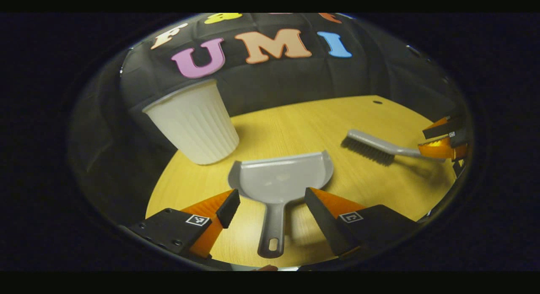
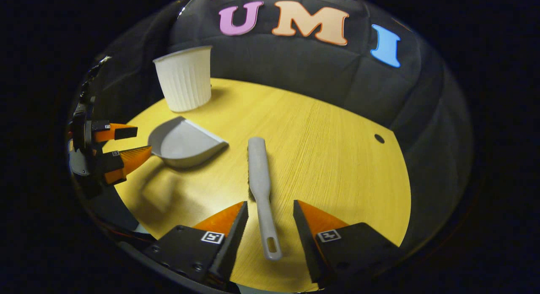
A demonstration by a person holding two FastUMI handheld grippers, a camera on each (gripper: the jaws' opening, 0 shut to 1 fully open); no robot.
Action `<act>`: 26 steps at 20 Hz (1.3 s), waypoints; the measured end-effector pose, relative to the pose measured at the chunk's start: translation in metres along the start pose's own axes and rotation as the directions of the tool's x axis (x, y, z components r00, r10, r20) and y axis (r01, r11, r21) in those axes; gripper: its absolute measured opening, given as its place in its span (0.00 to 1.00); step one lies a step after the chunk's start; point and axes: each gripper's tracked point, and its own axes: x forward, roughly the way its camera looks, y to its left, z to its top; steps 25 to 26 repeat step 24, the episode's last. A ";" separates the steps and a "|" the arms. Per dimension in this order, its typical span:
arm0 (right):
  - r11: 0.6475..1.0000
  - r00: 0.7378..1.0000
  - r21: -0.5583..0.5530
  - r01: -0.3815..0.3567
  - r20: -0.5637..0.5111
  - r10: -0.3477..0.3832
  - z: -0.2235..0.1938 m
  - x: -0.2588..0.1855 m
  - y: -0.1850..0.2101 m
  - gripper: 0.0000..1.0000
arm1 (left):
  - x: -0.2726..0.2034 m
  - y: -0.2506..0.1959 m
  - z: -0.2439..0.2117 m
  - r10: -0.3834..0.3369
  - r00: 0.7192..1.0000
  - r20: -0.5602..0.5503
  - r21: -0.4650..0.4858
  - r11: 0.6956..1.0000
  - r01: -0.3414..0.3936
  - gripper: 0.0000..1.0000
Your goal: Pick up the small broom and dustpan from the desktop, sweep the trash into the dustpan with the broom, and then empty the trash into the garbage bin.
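A grey dustpan (image 1: pixel 280 178) lies flat on the wooden desktop (image 1: pixel 295 121), handle toward me. My left gripper (image 1: pixel 272 199) is open, its fingers standing either side of the dustpan's handle without touching it. A grey hand broom (image 2: pixel 259 176) lies on the desktop, bristles to its left side. My right gripper (image 2: pixel 270 211) is open, its fingers straddling the broom's handle with gaps on both sides. In the left gripper view the broom (image 1: pixel 371 145) lies at right with the right gripper (image 1: pixel 443 140) at its handle. In the right gripper view the dustpan (image 2: pixel 183 142) sits at left with the left gripper (image 2: pixel 126 144) beside it.
A white ribbed garbage bin (image 1: pixel 196 123) stands upright at the desk's far left corner, also the bin (image 2: pixel 184 79) behind the dustpan. A small dark hole (image 2: pixel 379 138) marks the desktop at right. The desk's curved edge drops off close behind both grippers.
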 end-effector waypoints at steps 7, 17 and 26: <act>0.996 0.848 0.071 -0.054 0.530 0.008 0.132 -0.111 -0.002 0.93 | -0.083 0.018 0.137 0.140 0.895 0.424 -0.123 0.988 -0.097 0.94; 0.986 0.659 0.146 0.083 0.734 -0.164 0.123 -0.267 -0.039 0.93 | -0.152 0.014 0.215 0.068 0.742 0.667 -0.106 0.994 0.004 0.93; 0.968 0.620 0.222 0.114 0.745 -0.244 0.131 -0.267 -0.049 0.92 | -0.149 0.015 0.224 0.046 0.725 0.687 -0.092 0.995 0.024 0.93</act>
